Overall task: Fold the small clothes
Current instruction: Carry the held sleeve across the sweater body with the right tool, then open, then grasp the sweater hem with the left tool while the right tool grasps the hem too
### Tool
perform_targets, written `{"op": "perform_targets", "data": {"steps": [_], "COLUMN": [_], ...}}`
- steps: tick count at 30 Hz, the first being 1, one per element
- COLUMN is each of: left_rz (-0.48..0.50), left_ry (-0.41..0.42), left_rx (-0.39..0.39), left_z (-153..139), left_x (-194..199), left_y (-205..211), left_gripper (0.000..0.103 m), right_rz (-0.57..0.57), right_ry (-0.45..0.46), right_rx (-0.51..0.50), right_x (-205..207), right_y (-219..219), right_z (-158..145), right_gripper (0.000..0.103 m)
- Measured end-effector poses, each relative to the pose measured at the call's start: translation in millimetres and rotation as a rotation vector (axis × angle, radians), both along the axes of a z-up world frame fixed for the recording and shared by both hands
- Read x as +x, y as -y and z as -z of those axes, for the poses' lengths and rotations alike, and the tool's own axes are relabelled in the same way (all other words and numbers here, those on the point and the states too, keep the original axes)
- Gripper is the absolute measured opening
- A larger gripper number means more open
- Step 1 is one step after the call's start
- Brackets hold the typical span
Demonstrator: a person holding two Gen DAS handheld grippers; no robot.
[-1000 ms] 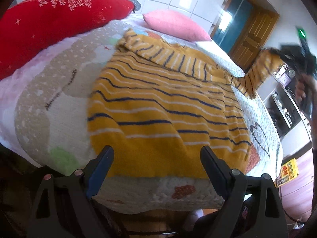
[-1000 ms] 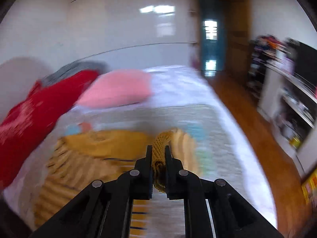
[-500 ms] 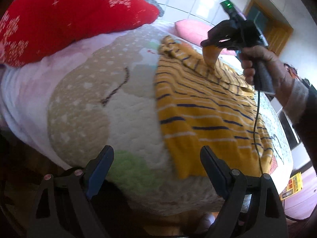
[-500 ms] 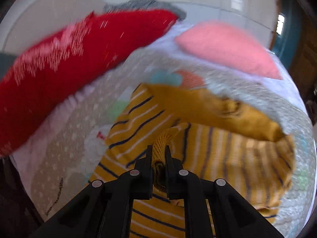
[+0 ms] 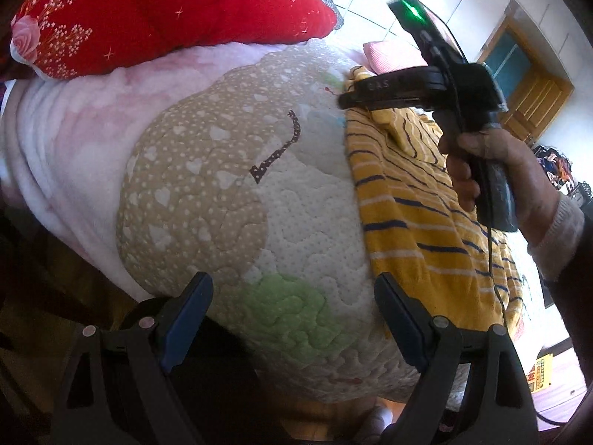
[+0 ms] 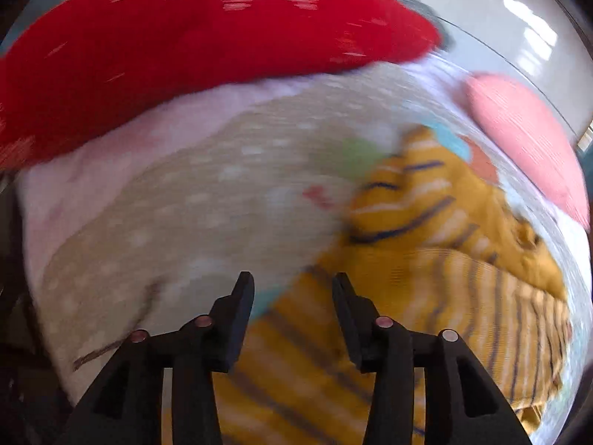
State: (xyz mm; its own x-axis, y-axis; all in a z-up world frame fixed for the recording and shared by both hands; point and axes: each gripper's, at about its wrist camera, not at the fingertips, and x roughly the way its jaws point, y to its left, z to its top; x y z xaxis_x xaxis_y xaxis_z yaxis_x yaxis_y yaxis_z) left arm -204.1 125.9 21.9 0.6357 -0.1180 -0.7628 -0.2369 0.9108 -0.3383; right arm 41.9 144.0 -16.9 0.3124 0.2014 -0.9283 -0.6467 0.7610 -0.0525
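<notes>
Yellow striped sweater (image 5: 426,222) flat on bed (image 5: 207,170), long axis running away from near edge. Right gripper (image 6: 292,296) over its left shoulder, fingers parted, empty. Left gripper (image 5: 292,311) wide, empty, at near edge; sweater hem lies to its right. Right nearer.

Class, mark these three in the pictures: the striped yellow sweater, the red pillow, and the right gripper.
striped yellow sweater (image 5: 415,222): left wrist view, on its striped body.
red pillow (image 5: 166,11): left wrist view, on its middle.
right gripper (image 6: 292,293): right wrist view, midway between its fingertips.

Right hand-held gripper (image 5: 343,99): perhaps "GAS".
</notes>
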Motion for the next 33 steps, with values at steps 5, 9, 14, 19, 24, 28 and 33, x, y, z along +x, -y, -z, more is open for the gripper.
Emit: {"op": "perform_targets", "data": {"steps": [5,9,14,19,24,28,33], "left_rz": [0.012,0.037,0.098,0.160,0.190,0.201,0.231], "left_ry": [0.007,0.009,0.008,-0.007,-0.039,-0.062,-0.039], "left_rx": [0.025,0.047,0.081,0.143,0.093,0.006,-0.026], "left_z": [-8,-14,-21,-23,-17,-5,-4], "left_x": [-4,-6,4,28,52,74,90], "left_y": [12,23,42,57,58,52,54], "left_gripper": [0.088,0.088,0.088,0.088,0.088,0.088,0.098], "right_rz": [-0.040,0.019,0.180,0.431,0.645,0.727,0.738], "right_ry": [0.032,0.066,0.116,0.119,0.077,0.034,-0.021], "right_rx": [0.065,0.084,0.075,0.096,0.210,0.310,0.396], "right_x": [-47,-78,-119,-151,-182,-203,-215], "right_y": [7,61,157,273,363,398,403], "right_z": [-21,-39,-58,-70,-70,-60,-44], "right_gripper": [0.067,0.068,0.075,0.076,0.077,0.077,0.077]}}
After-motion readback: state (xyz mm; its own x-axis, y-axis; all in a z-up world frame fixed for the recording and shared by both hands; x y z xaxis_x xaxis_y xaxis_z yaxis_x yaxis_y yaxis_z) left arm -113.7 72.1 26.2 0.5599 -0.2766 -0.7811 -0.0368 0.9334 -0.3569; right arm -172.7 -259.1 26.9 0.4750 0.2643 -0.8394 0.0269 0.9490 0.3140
